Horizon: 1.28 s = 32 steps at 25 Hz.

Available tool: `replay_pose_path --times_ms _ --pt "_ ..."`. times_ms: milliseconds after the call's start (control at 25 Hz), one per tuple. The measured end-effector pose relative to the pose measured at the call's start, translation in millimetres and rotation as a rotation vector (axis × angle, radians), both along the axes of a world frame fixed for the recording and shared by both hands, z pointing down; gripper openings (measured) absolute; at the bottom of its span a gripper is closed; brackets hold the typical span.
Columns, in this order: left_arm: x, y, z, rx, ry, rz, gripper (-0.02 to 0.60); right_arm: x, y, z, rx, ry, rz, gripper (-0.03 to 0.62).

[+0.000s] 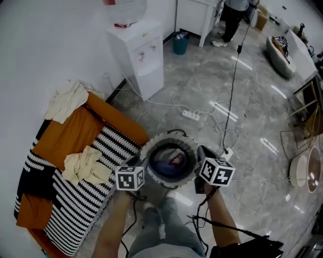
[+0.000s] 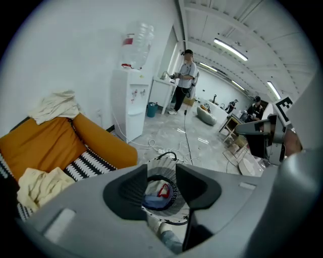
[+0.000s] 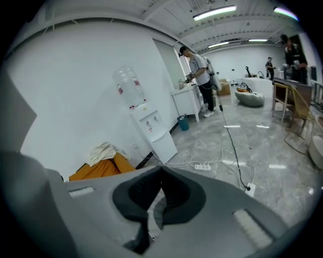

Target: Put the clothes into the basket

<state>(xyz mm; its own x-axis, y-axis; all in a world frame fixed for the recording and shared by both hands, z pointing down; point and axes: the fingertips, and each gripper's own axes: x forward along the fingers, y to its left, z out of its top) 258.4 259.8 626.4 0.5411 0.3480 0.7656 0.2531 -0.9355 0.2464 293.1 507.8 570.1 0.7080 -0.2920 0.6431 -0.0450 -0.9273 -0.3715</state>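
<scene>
A round white mesh basket [image 1: 151, 146] stands on the floor in front of me, with blue and red clothes [image 1: 170, 161] inside. A cream garment [image 1: 86, 165] lies on the striped blanket of the orange sofa [image 1: 75, 132]. Another cream garment [image 1: 65, 101] is draped over the sofa's far end. My left gripper [image 1: 141, 162] hangs at the basket's left rim, and in the left gripper view the left gripper [image 2: 161, 184] is open and empty, with the basket's clothes [image 2: 157, 194] showing through the gap. My right gripper [image 1: 200, 153] is at the right rim. In the right gripper view the right gripper [image 3: 161, 174] has its pads meeting at the tips.
A white water dispenser [image 1: 137, 55] stands against the wall behind the sofa. A power strip [image 1: 191, 115] and loose cables [image 1: 229, 108] lie on the marble floor beyond the basket. A teal bin [image 1: 180, 43] and a person [image 1: 232, 15] are far back. My legs [image 1: 161, 227] are below the basket.
</scene>
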Motion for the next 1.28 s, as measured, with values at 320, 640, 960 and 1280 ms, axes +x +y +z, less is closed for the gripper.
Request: replay_pose_path --times_ms 320,640,960,1280 --pt "-37.4 -94.0 -50.0 0.013 0.095 -0.249 0.187 25.3 -102.8 -46.5 0.015 0.078 -0.247 0.003" --pt "-124.4 -204.3 -67.6 0.039 0.121 -0.591 0.187 19.2 -215.3 -73.9 0.035 0.121 -0.500 0.003" --pt "-211.5 -274.4 -74.1 0.072 0.133 -0.847 0.187 1.6 -316.4 -68.7 0.063 0.106 -0.676 0.003" --pt "-259.5 -361.4 -46.3 0.043 0.113 -1.001 0.187 -13.7 -397.7 -61.8 0.004 0.091 -0.763 0.003"
